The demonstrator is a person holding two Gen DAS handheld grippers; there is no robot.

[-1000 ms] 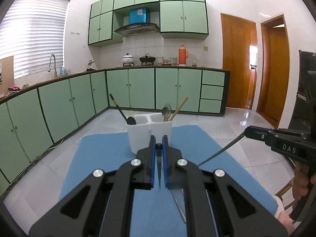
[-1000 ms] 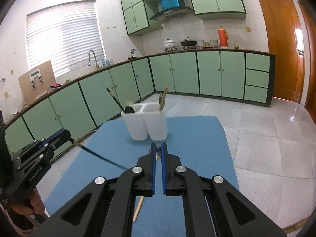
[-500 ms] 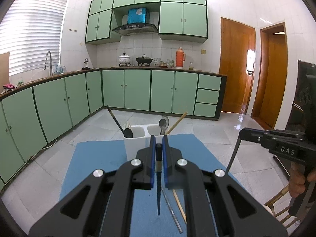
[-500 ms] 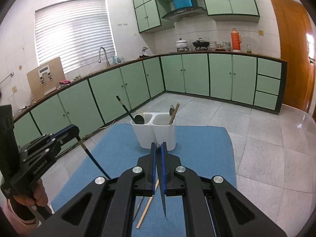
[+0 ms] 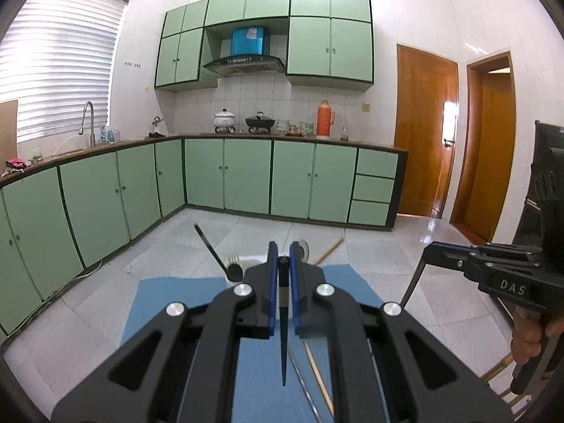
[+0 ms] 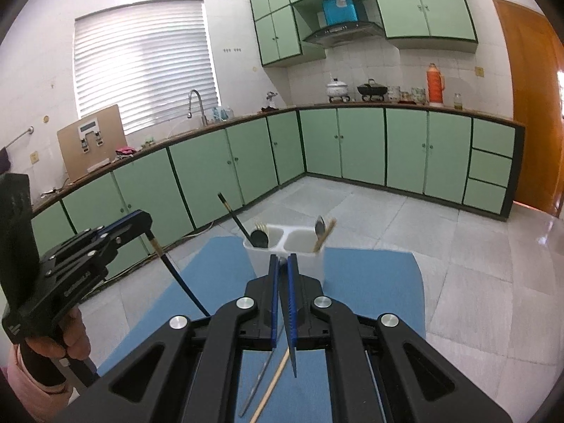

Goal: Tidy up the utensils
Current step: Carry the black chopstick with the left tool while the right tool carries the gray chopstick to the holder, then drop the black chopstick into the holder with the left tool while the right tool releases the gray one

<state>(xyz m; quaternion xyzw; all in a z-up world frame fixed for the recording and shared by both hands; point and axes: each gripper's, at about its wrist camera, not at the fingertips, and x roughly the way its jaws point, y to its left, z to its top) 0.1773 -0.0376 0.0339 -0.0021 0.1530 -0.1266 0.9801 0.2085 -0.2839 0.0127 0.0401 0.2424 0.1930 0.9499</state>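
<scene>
a: utensils sit in 2 places. some stand in the white holder [image 6: 299,246] at the far end of the blue mat [image 6: 370,282]: a black ladle [image 6: 259,238] and a fork [image 6: 261,226] in its left compartment, a spoon [image 6: 320,227] and a wooden chopstick [image 6: 324,236] in the right one.

b: and the rest?

a: a metal chopstick [image 6: 259,384] and a second wooden chopstick [image 6: 273,384] lie on the mat, near its close edge, crossing beneath the right gripper [image 6: 282,264].

b: how do the grippers stand?

a: both are clamped. the left gripper [image 5: 283,257] pinches the top of a dark chopstick [image 5: 283,338], which hangs point-down above the mat. the right gripper pinches another dark chopstick [image 6: 290,331], also hanging tip-down.

b: are they both seen from the other side?

a: yes. the right wrist view shows the left gripper at the left edge, a hand [image 6: 60,338] around its grip, the stick slanting down from its tips. the left wrist view shows the right gripper at the right edge, marked "das", with its stick hanging too.

b: is either stick touching the holder?

a: no, both are apart from it.
</scene>
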